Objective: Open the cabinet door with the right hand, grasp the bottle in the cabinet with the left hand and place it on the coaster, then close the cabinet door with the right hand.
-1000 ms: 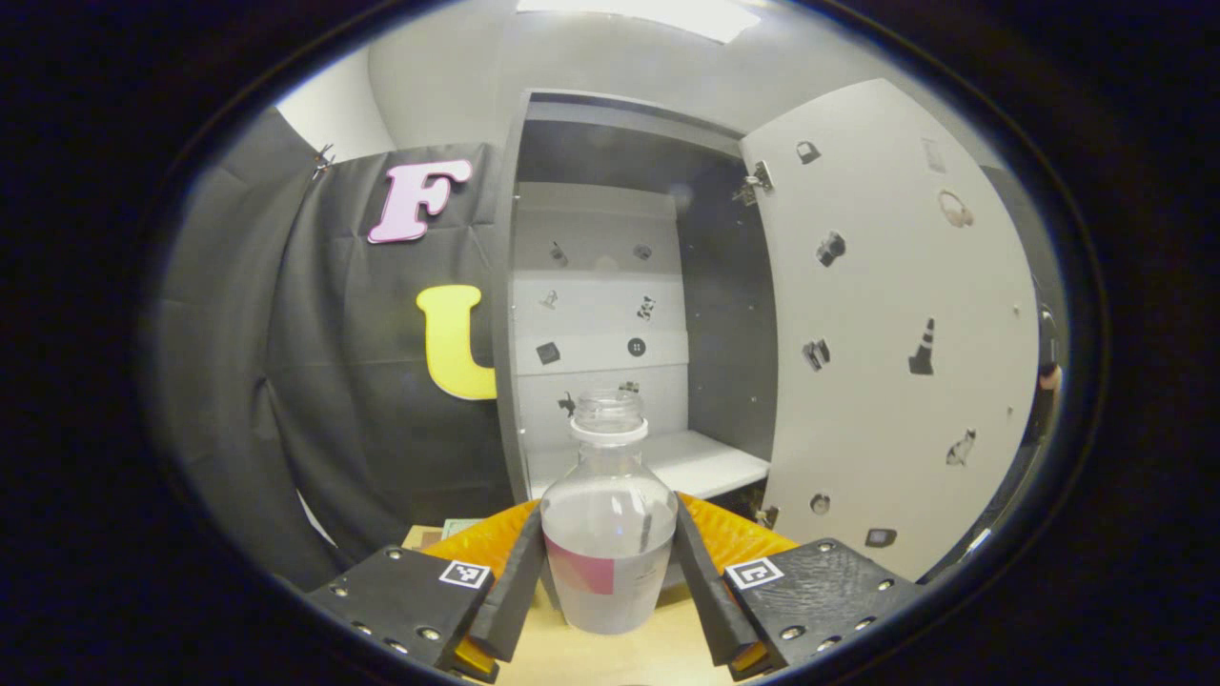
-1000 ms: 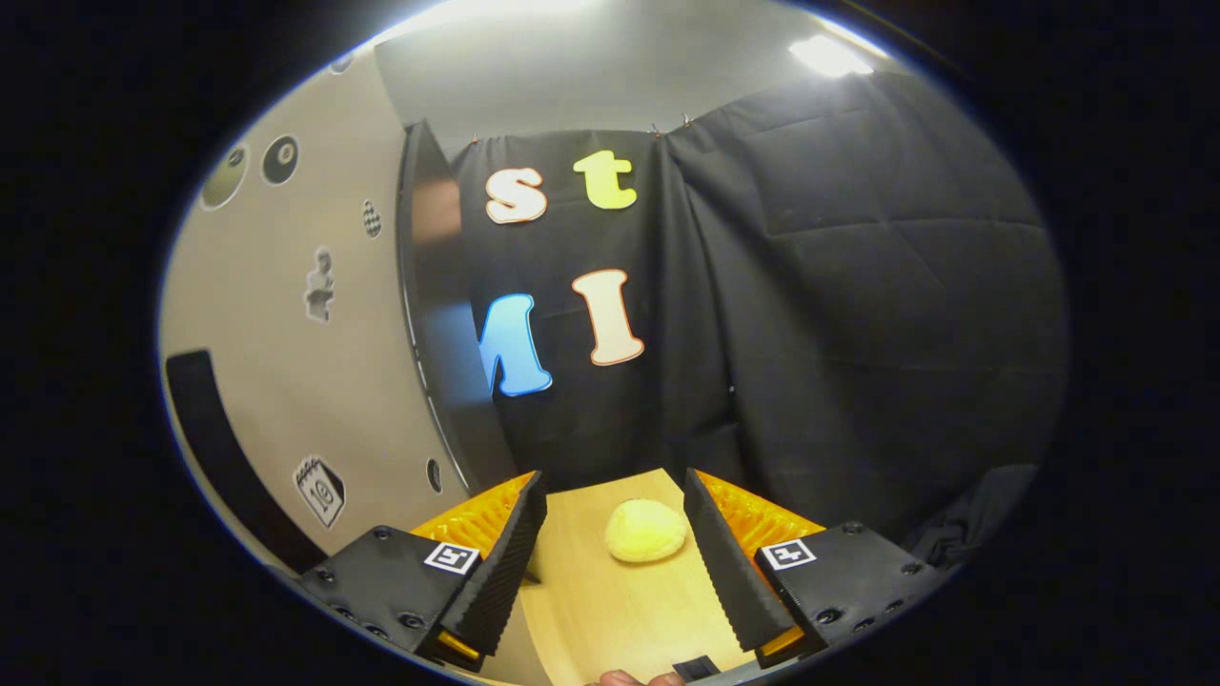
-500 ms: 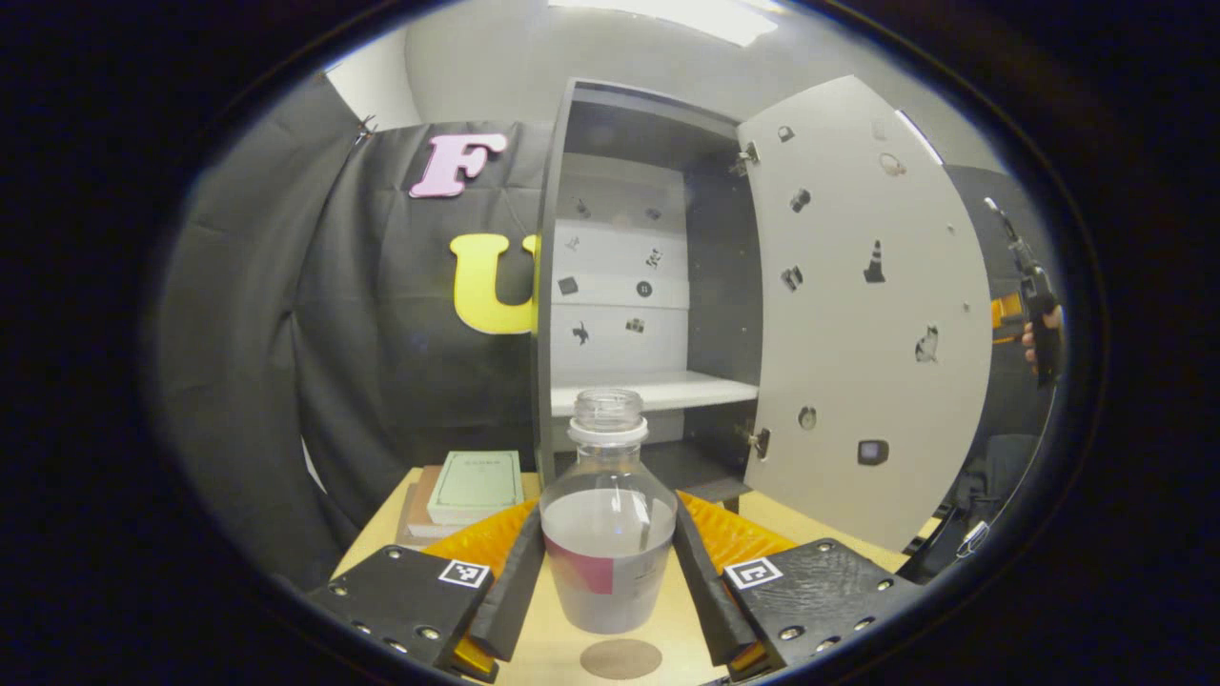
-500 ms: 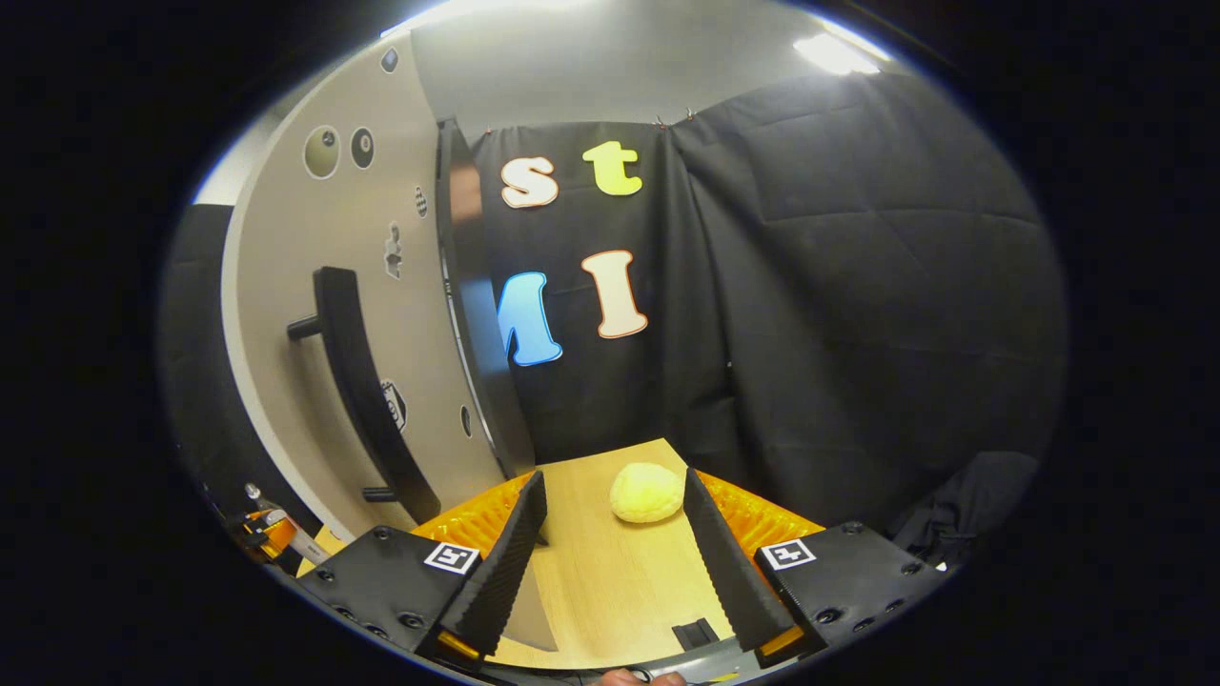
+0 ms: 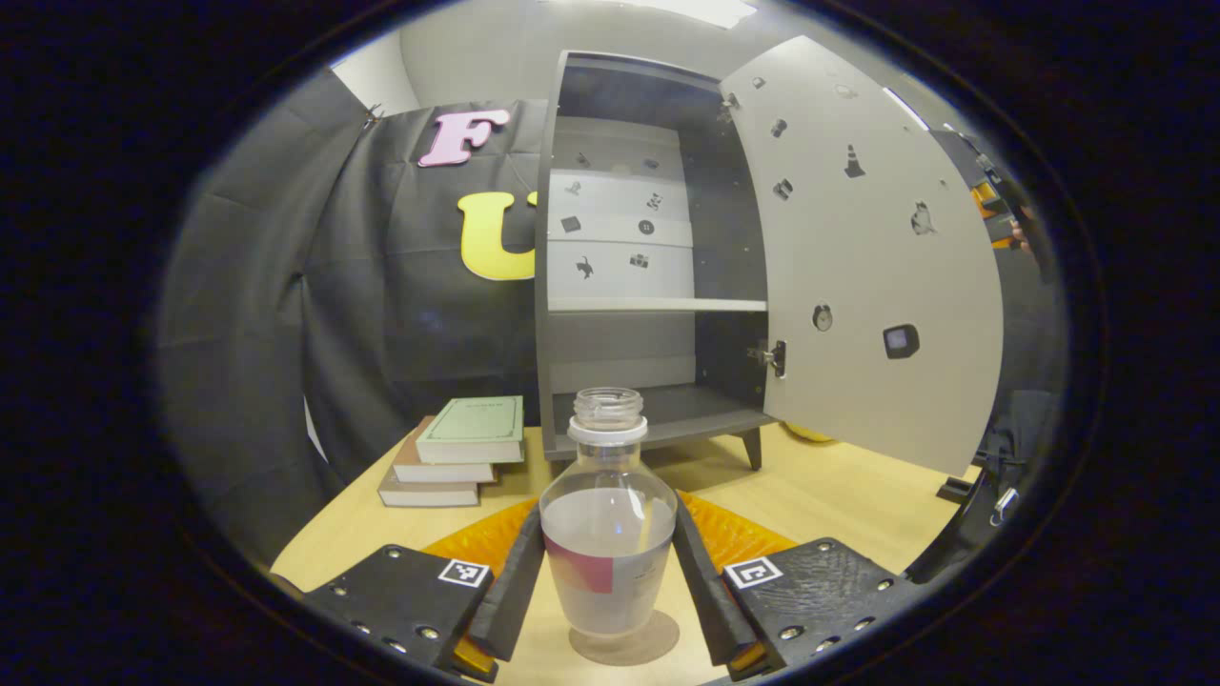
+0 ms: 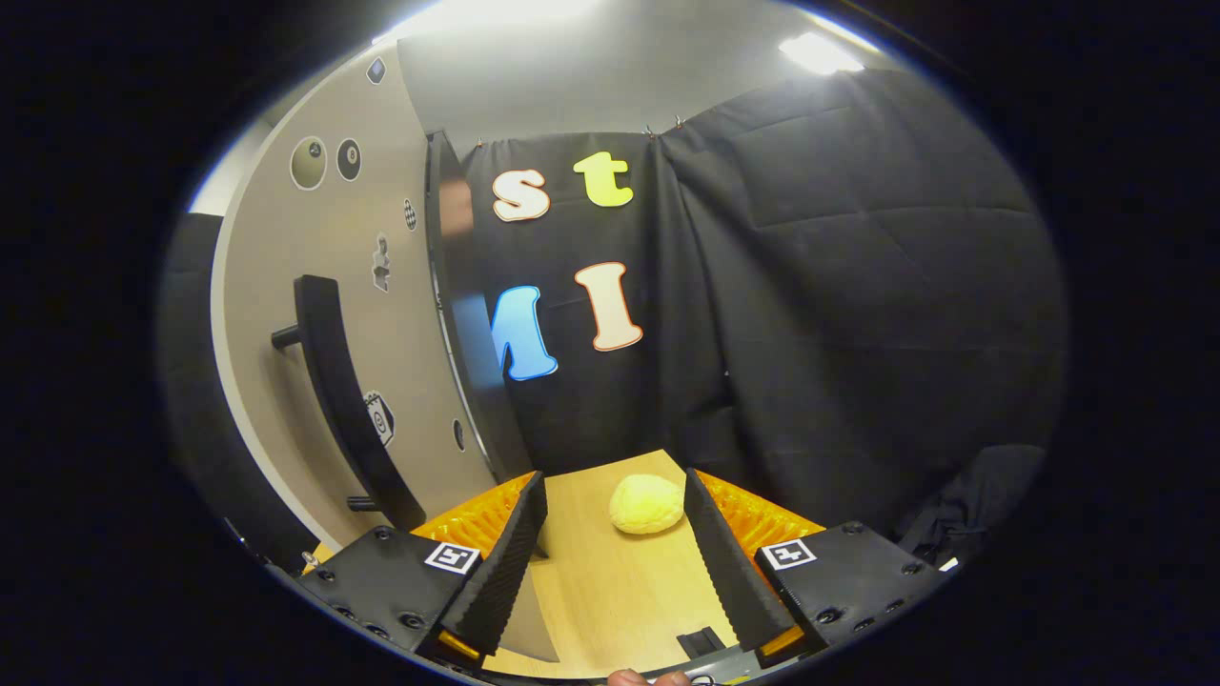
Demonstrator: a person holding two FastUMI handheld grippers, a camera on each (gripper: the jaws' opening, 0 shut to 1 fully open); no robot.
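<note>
Clear, capless bottle (image 5: 608, 534), half-full, upright on coaster (image 5: 624, 644), clamped between left gripper (image 5: 608, 572) jaws.

We see a pale wooden table (image 5: 839, 495). On it stands the cabinet (image 5: 648, 419) on short legs, and to its left a stack of books (image 5: 457, 453). Nearer us lies a round brown coaster (image 5: 658, 646), with the bottle (image 5: 608, 534) over it, perhaps resting on it. In the right gripper view a yellow, rounded lump (image 6: 646, 503) lies near the table's far edge.
</note>
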